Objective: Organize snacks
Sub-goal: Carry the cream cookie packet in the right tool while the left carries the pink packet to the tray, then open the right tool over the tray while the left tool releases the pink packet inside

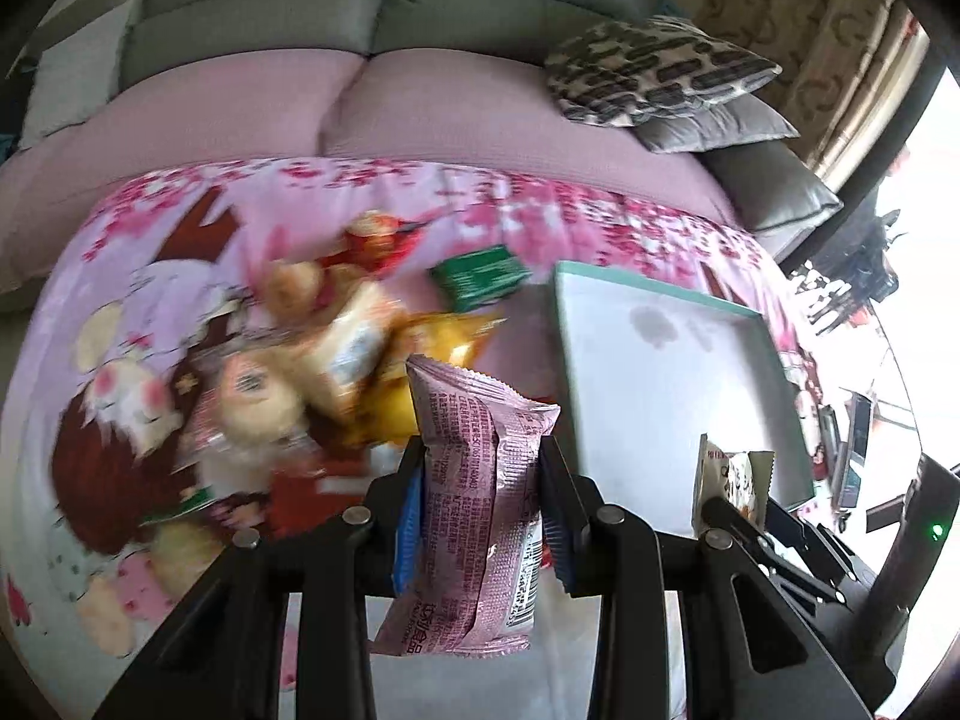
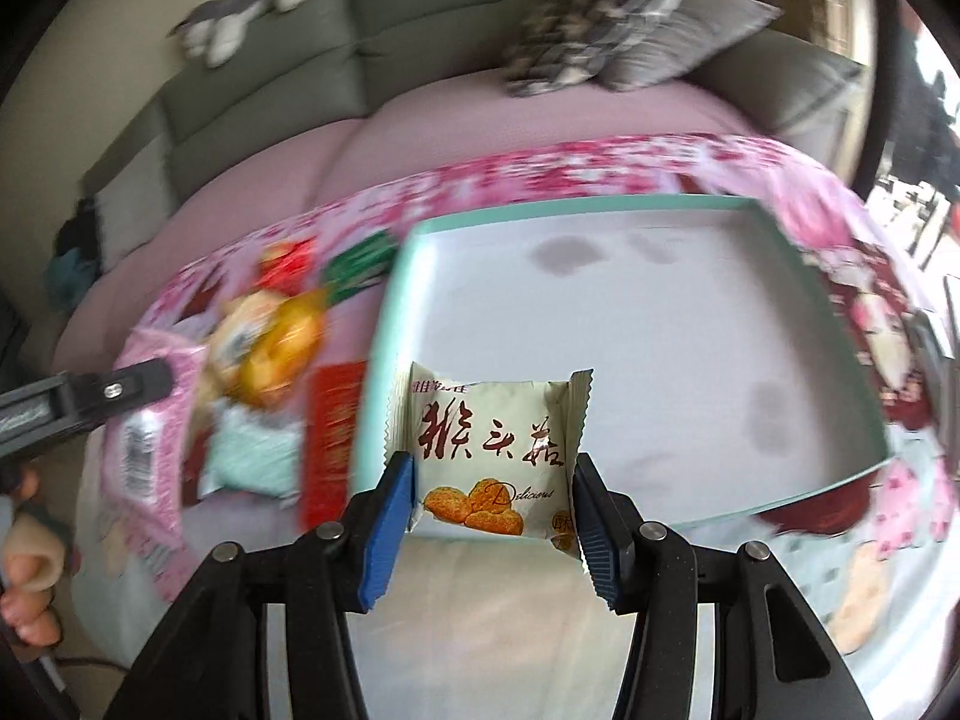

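Left tongs (image 1: pixel 483 474) clamped on pink packet (image 1: pixel 474 498); right tongs (image 2: pixel 493 495) on cream biscuit packet (image 2: pixel 489 456)

A table (image 1: pixel 90 480) wears a pink floral cloth. On it lie a blurred snack pile (image 1: pixel 336 348) and, beside it, a shallow teal-rimmed box (image 2: pixel 384 360).

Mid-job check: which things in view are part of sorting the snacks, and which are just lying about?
Part of the job:
- pink packet in the left hand-held gripper
- cream biscuit packet in the right hand-held gripper
- teal-rimmed box
- snack pile on the floral cloth
- green packet

Lying about:
- patterned cushion
- grey sofa
- plush toy
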A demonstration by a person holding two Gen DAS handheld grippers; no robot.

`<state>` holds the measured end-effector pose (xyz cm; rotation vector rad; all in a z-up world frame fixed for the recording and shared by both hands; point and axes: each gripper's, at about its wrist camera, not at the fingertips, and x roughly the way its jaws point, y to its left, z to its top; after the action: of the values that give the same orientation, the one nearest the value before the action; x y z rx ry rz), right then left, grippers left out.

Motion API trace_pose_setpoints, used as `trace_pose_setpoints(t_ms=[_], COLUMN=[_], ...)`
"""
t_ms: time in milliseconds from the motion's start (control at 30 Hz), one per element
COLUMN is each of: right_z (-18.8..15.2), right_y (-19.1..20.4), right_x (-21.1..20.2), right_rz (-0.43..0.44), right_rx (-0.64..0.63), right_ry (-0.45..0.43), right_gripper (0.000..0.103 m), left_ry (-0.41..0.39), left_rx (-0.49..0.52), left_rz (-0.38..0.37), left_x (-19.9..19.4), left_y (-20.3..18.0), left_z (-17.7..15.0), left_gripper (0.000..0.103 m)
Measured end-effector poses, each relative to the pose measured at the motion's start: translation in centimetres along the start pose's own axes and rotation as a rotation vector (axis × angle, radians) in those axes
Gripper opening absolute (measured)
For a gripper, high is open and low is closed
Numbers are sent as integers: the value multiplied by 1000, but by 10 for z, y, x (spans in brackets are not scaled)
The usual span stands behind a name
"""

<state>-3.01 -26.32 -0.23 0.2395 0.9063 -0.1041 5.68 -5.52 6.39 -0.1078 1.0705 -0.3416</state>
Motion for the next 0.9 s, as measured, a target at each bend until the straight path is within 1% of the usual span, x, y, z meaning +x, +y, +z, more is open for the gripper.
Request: trace_pose_setpoints(t_ms=[133, 233, 433, 533, 633, 700, 800, 900], right_z=[15, 24, 47, 59, 74, 82, 92, 100], right_y=[-32, -49, -86, -99, -109, -113, -119, -125], right_x=[6, 10, 33, 43, 54, 61, 69, 80], right_rz=[-60, -90, -135, -153, -165, -177, -190, -204], right_rx=[60, 84, 134, 138, 126, 121, 117, 114], right_ry=[-13, -24, -2, 2, -7, -9, -3, 9], right_gripper=[54, 54, 54, 54, 54, 54, 54, 55], left_ry=[30, 45, 65, 59, 58, 65, 79, 97], left_rx=[32, 52, 82, 71, 35, 30, 43, 28], left_rz=[-46, -69, -81, -80, -90, -93, -73, -76], left_x=[24, 40, 74, 93, 113, 124, 143, 156], left_y=[-31, -52, -86, -95, -99, -102, -109, -111], left_z=[11, 18, 35, 45, 55, 61, 69, 73], left_gripper=[36, 36, 37, 37, 37, 37, 37, 37])
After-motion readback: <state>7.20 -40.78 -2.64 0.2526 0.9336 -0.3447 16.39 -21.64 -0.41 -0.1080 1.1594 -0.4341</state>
